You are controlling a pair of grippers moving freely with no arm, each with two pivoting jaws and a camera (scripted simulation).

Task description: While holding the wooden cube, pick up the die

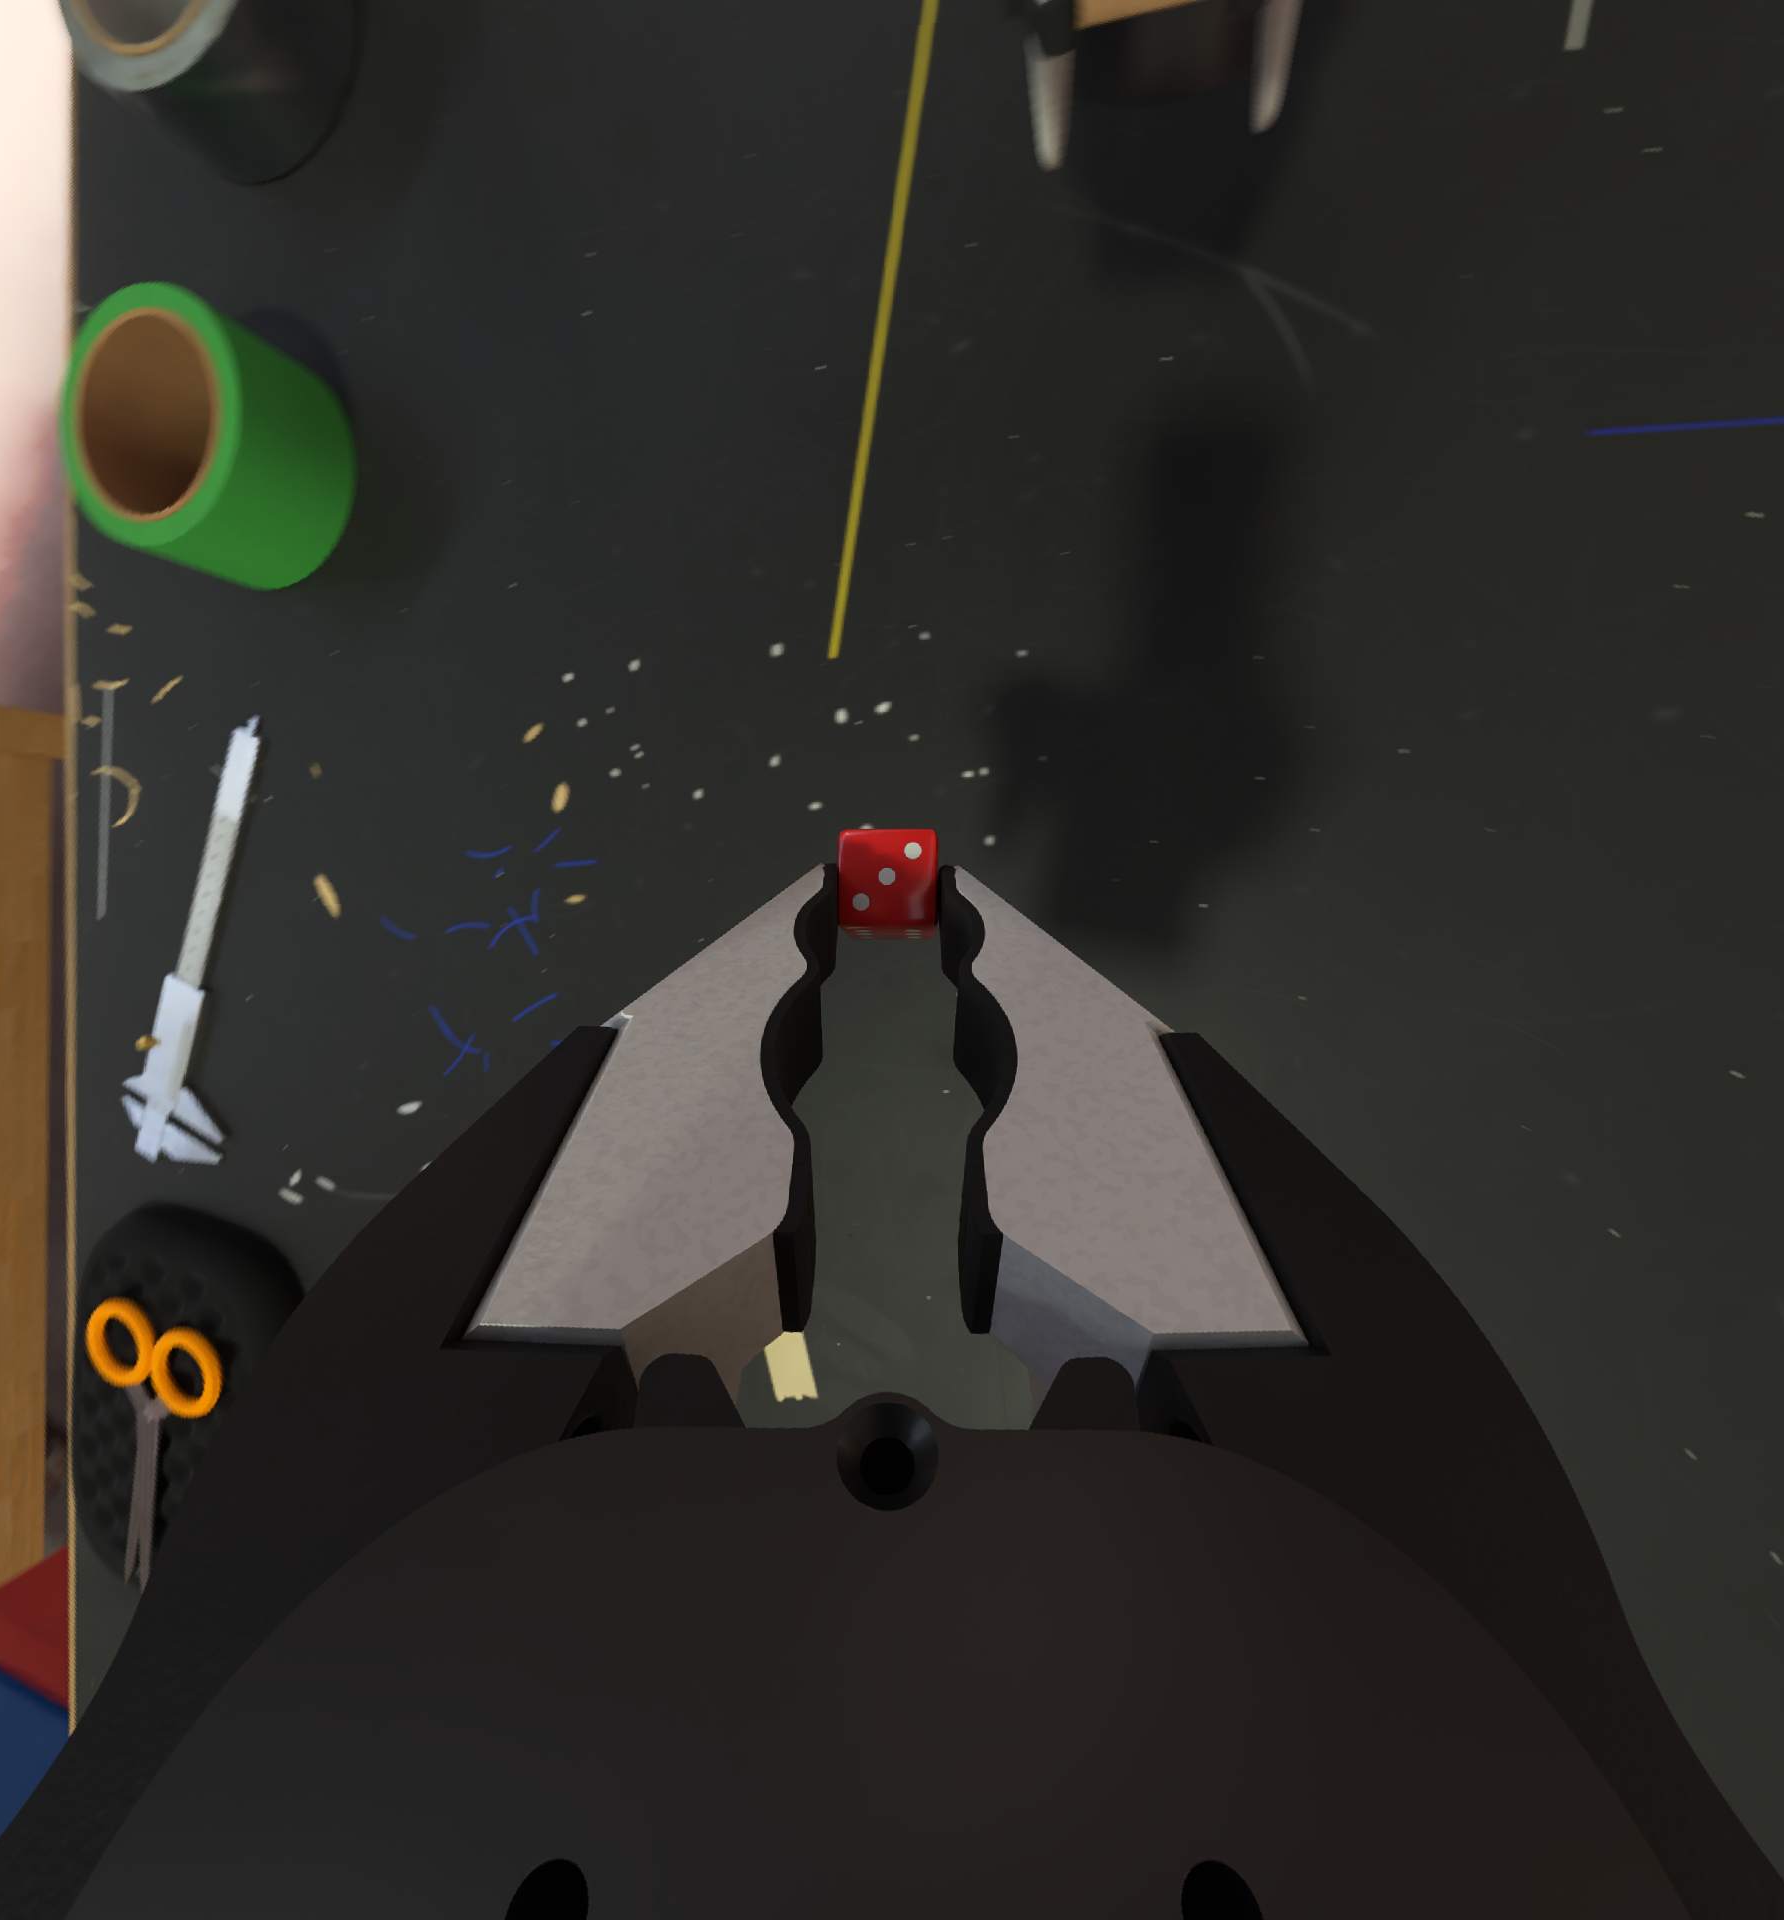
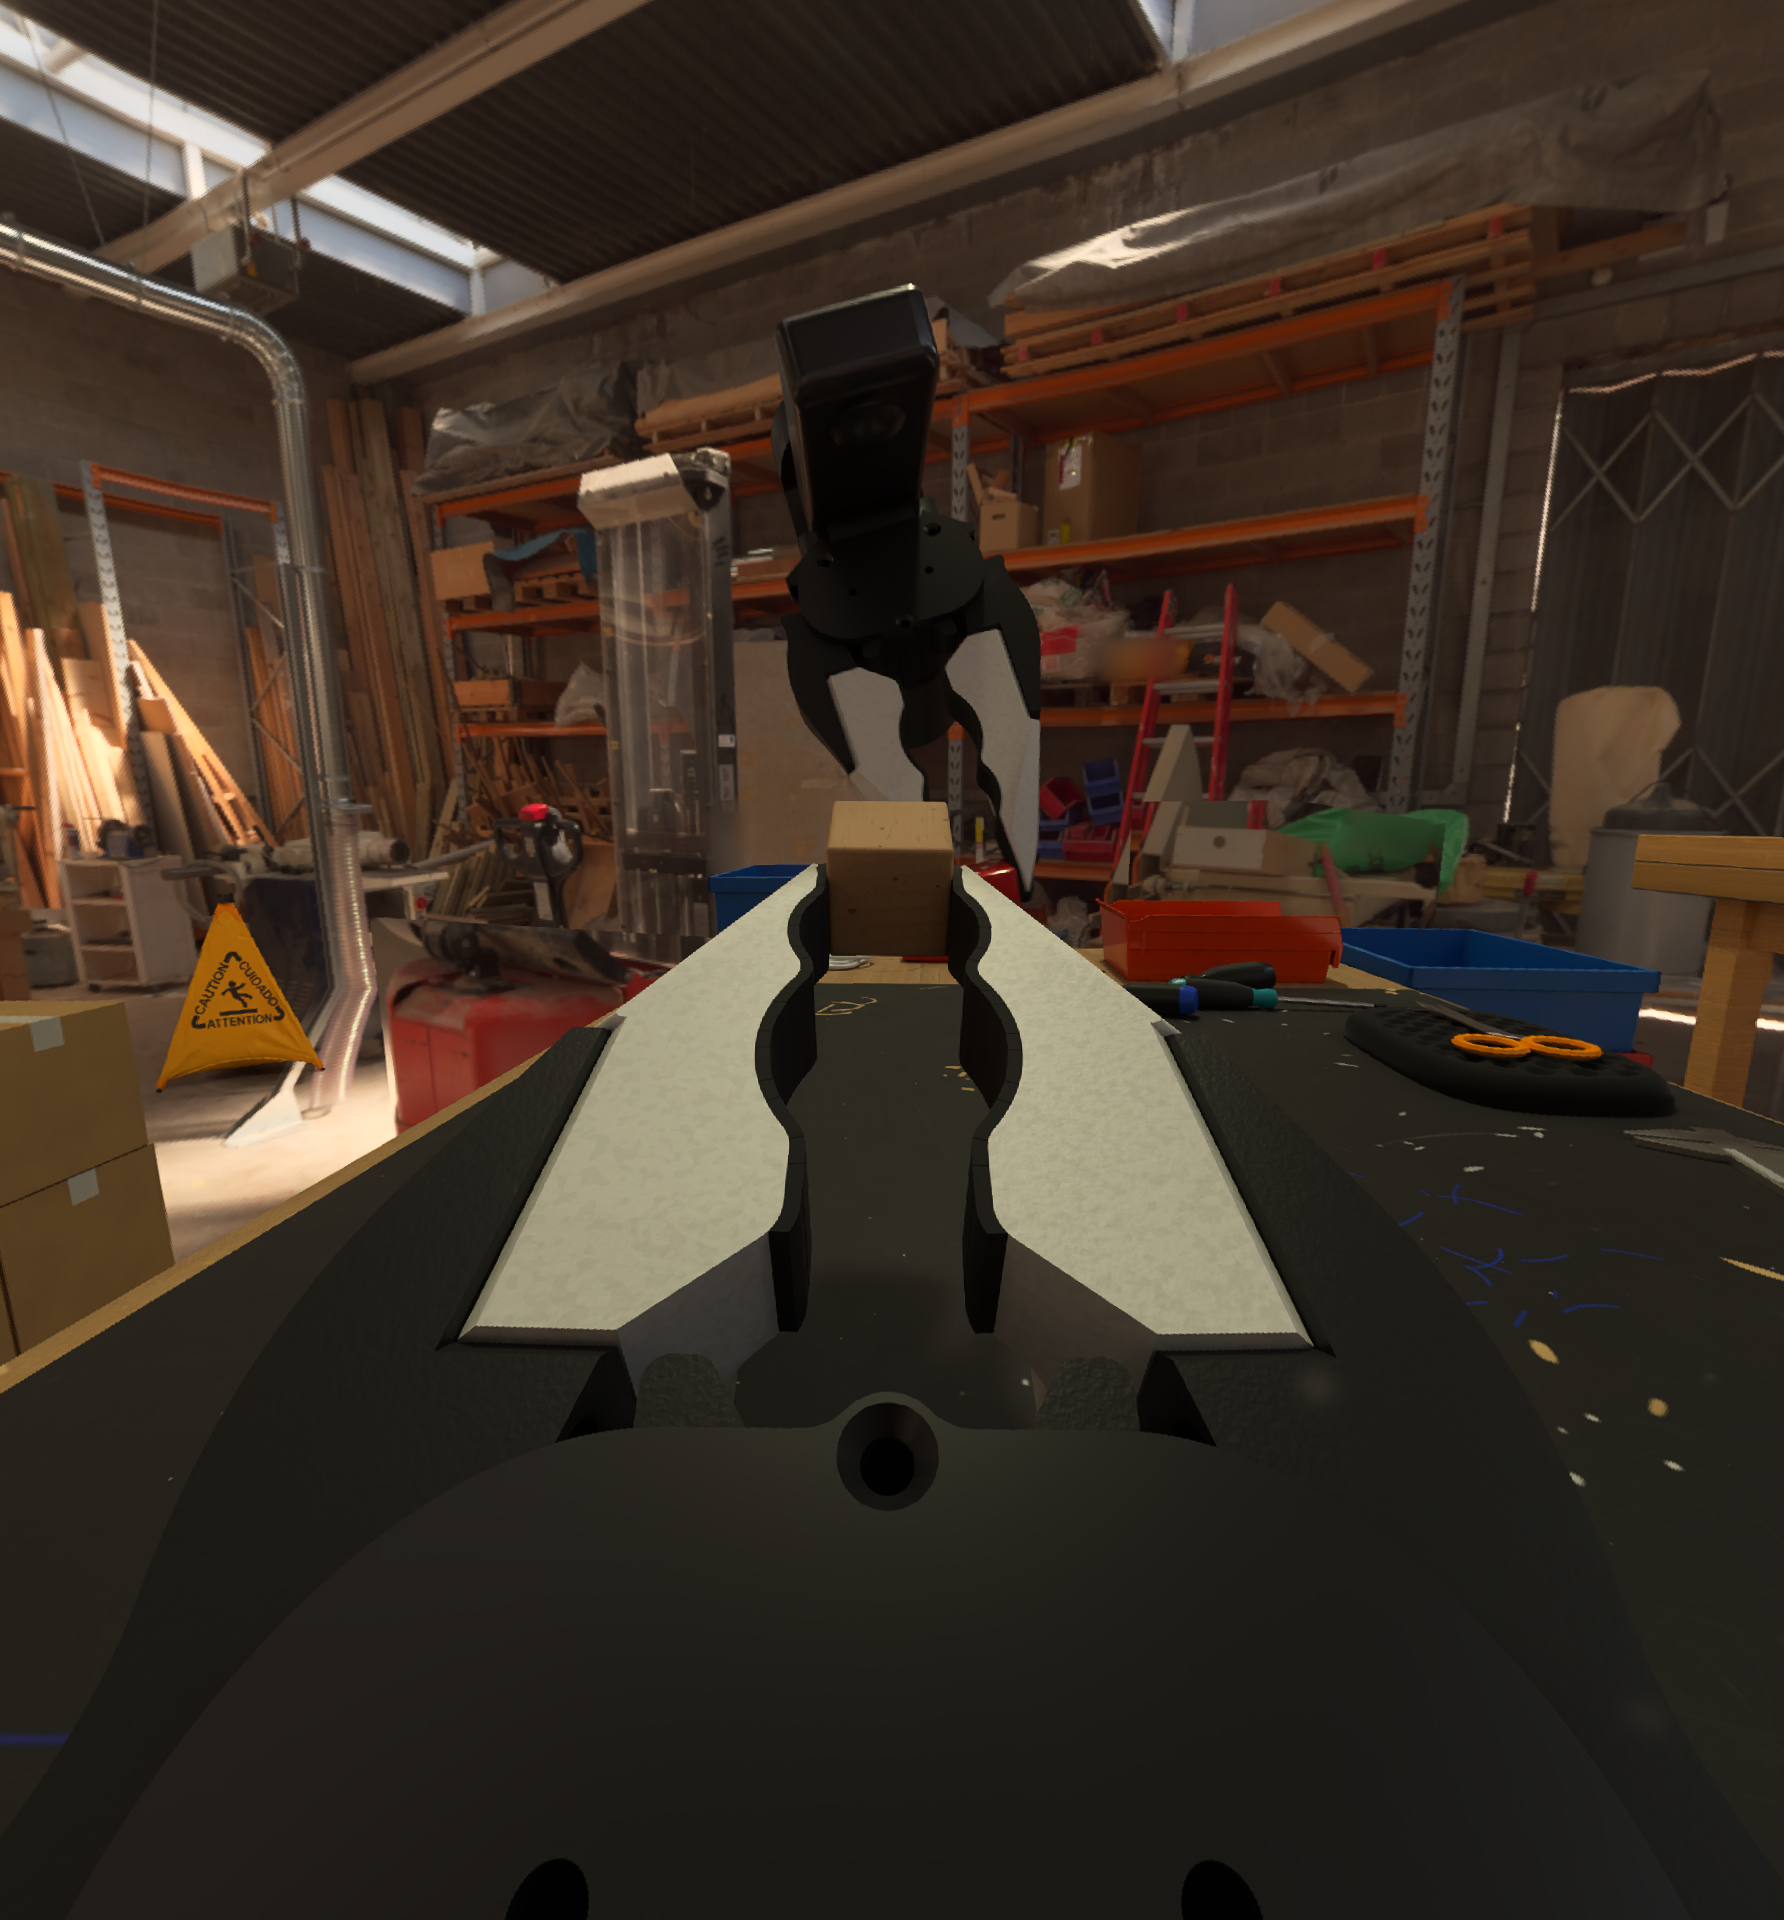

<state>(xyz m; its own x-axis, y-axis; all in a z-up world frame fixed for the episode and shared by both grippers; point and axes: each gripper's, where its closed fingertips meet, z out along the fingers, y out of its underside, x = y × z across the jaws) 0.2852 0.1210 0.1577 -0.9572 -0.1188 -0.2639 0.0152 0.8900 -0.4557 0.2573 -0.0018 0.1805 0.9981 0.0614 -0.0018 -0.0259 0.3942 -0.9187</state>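
Observation:
My left gripper point(image 1: 887, 883) points down at the dark table and is shut on a small red die point(image 1: 887, 878) with white pips, pinched between its fingertips. My right gripper point(image 2: 888, 883) is shut on the wooden cube point(image 2: 888, 878), held at its fingertips above the table. In the right wrist view the left gripper point(image 2: 961, 821) hangs just beyond the cube, and the die is hidden behind the cube. In the left wrist view the right gripper point(image 1: 1158, 94) shows at the top edge with a bit of the cube point(image 1: 1127, 10).
A green tape roll point(image 1: 207, 436), a grey tape roll point(image 1: 140, 31), a caliper point(image 1: 192, 935) and orange-handled scissors point(image 1: 150, 1361) on a black pad lie along the table's left edge. A red bin point(image 2: 1220, 940), a blue bin point(image 2: 1490, 971) and screwdrivers point(image 2: 1210, 992) sit at the far side.

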